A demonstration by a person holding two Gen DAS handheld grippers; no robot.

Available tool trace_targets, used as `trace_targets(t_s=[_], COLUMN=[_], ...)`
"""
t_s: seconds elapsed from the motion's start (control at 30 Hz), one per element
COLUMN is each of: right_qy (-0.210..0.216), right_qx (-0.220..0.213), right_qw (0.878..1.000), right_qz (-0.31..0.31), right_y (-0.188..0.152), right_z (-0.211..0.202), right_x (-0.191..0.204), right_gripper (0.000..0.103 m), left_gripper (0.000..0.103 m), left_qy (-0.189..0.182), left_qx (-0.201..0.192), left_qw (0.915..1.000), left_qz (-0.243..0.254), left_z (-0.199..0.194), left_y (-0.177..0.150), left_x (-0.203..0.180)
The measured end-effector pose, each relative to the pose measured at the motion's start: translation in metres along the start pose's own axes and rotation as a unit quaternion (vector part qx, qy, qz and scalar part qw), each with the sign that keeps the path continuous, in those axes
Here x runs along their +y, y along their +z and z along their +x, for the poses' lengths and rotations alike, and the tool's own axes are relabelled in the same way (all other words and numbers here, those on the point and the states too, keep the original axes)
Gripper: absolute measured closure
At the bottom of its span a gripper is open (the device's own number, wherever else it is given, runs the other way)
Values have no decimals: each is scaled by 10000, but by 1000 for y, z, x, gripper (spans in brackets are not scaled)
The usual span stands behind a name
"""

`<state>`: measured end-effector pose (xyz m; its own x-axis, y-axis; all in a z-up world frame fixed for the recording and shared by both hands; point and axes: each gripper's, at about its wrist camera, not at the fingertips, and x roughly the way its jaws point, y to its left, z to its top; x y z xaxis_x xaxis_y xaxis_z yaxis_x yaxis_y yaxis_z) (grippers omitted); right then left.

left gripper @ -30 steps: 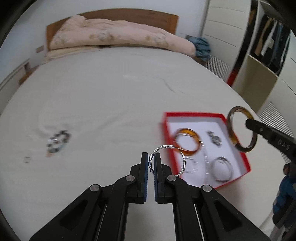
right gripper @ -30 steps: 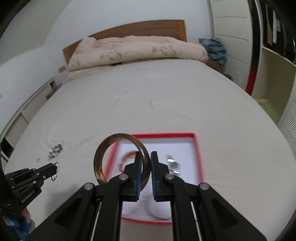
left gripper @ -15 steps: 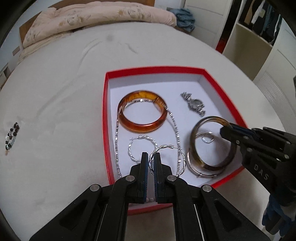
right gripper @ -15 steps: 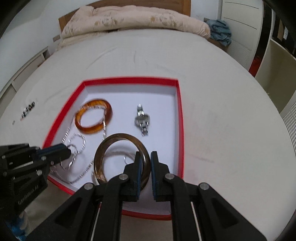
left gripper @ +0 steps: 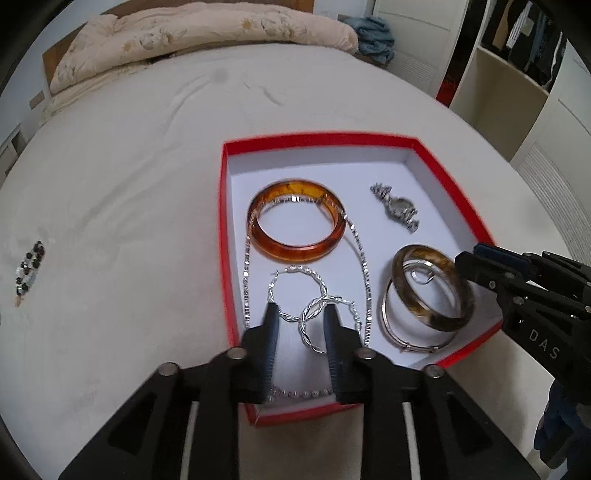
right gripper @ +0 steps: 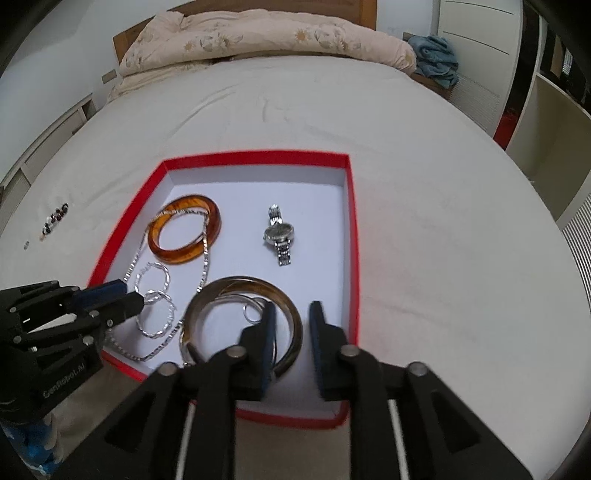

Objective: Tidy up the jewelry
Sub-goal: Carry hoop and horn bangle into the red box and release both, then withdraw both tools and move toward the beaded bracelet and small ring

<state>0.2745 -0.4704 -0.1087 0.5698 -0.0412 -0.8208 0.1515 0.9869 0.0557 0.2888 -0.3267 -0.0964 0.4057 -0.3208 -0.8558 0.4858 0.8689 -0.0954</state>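
Observation:
A red box (left gripper: 226, 236) with a white floor lies on the bed; it also shows in the right wrist view (right gripper: 352, 236). My left gripper (left gripper: 300, 314) is open over a twisted silver hoop (left gripper: 314, 325) lying in the box beside a second hoop (left gripper: 295, 291). My right gripper (right gripper: 291, 314) is open around the rim of a dark brown bangle (right gripper: 288, 314), which rests on a silver bangle (left gripper: 391, 328). An amber bangle (left gripper: 295, 221), a silver chain (left gripper: 364, 266) and a watch (right gripper: 279, 236) also lie in the box.
A dark bead bracelet (left gripper: 29, 266) lies on the sheet far left of the box. A rolled quilt (left gripper: 203, 33) lies at the head of the bed. A blue cloth (right gripper: 436, 59) and wardrobe shelves (left gripper: 509, 74) are at the right.
Both grippers have opened. The twisted hoop and the brown bangle, held half a second ago, now rest in the box. A second ago both were carried above the bed.

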Motion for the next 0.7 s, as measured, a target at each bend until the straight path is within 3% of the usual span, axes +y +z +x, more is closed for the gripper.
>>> trace_targets(t_s=[0.27,0.5,0.7], right_qy=[26,88,-4], right_qx=[-428,-671,-729], right_qw=[9988,9974,9973], right_qz=[252,252,88], right_y=[-2,-25,-54], right_z=[-66,-136,-179], right_x=[6,47,98], right_gripper=[73,68,66], left_gripper=[72,65,51], left_qy=[123,492,861], left_qx=[-465,-857,-1128], left_qw=[9987,9946,9881], left_qz=[-175,-327,-593], left_z=[-73,-153,-210], left_y=[-7,-45,-89], left_x=[10,29,54])
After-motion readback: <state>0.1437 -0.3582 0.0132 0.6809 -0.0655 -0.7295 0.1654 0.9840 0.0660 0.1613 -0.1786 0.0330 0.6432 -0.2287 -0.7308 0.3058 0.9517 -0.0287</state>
